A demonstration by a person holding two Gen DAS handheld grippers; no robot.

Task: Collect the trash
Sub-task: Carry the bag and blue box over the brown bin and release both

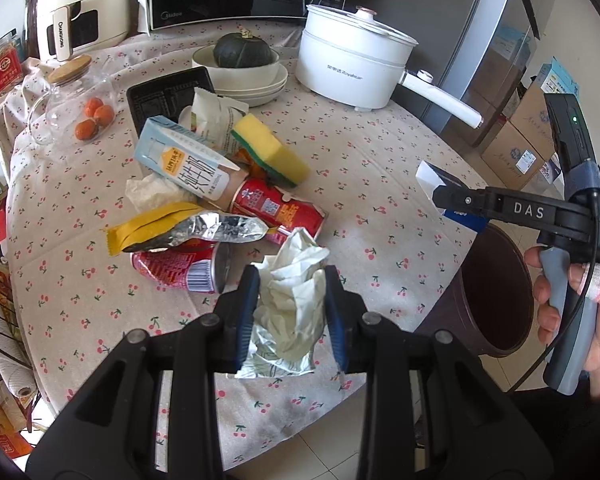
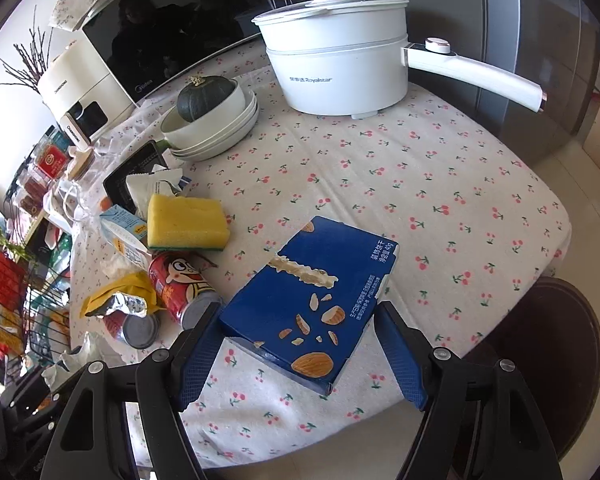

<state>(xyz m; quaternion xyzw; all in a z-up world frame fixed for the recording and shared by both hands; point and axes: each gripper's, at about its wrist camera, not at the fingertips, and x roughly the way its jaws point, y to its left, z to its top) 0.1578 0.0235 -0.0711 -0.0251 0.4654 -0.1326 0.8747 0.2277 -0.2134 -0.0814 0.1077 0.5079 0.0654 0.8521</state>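
Cherry-print table (image 2: 420,184), pile far left: left gripper (image 1: 291,312) pinching soft, light wrapper wad (image 1: 296,300); right gripper (image 2: 300,344) spread around stiff box (image 2: 312,304), best taken across long edges.

The left hand-held gripper (image 1: 291,300) clamps a crumpled white tissue and foil wrapper (image 1: 290,320) above the near edge of the desk (image 1: 380,168), with cans, a carton and a sponge (image 1: 270,150) piled just beyond, and a dark bin (image 1: 496,292) at right.
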